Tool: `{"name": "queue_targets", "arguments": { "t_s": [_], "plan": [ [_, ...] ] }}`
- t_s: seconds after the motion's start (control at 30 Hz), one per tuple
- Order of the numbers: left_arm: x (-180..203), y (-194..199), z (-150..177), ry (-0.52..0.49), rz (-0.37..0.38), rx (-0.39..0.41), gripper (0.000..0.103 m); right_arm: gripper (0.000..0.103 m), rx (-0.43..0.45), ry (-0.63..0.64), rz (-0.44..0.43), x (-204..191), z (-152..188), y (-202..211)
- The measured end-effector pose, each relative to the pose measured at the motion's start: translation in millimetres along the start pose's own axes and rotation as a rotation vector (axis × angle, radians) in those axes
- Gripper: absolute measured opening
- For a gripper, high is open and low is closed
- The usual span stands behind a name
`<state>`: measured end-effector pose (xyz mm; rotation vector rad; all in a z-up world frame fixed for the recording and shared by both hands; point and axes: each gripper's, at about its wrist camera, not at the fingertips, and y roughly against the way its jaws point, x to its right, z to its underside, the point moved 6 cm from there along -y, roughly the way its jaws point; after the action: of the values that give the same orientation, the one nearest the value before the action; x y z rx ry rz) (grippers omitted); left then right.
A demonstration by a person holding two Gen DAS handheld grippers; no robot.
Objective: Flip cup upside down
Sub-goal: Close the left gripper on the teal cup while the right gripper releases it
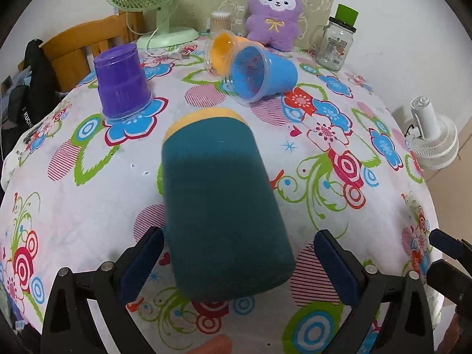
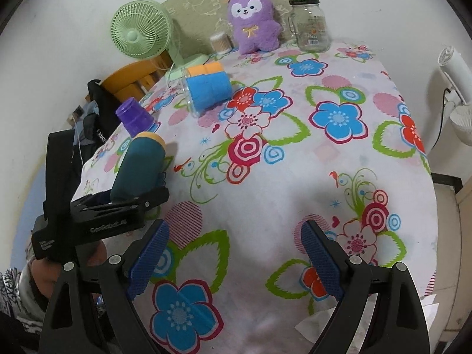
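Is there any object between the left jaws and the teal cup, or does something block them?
Nothing visible blocks them. The teal cup lies tilted between the open jaws of the left gripper, with no other thing in that gap. The purple cup and blue cup are farther back on the table.

This is a lived-in home room, not a workplace. The tabletop (image 2: 295, 183) wears a bright cloth printed with flowers, and a purple plush toy (image 1: 273, 14) sits propped at its far edge against patterned wallpaper. Beside the toy stand a green desk fan (image 2: 141, 31), a glass jar (image 2: 311, 26) and a small tub of cotton swabs (image 2: 219, 42). A wooden chair back (image 1: 88, 44) shows behind, and a white fan (image 1: 433, 138) stands off to the side.
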<state>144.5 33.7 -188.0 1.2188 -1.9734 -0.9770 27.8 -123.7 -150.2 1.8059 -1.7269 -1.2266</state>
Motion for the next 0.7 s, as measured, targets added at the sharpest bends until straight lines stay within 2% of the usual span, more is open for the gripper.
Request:
{"name": "queue_targets", "arguments": {
  "t_s": [0.1, 0.2, 0.7],
  "plan": [
    [-2, 0, 1, -0.002, -0.01, 0.001, 0.072, 0.093, -0.006, -0.003, -0.001, 1, 1, -1],
    [-4, 1, 1, -0.002, 0.007, 0.006, 0.072, 0.093, -0.016, -0.007, 0.0, 1, 2, -4],
    [-17, 26, -7, -0.005, -0.018, 0.088, 0.069, 0.093, -0.038, 0.041, -0.016, -20, 2, -12]
  ]
}}
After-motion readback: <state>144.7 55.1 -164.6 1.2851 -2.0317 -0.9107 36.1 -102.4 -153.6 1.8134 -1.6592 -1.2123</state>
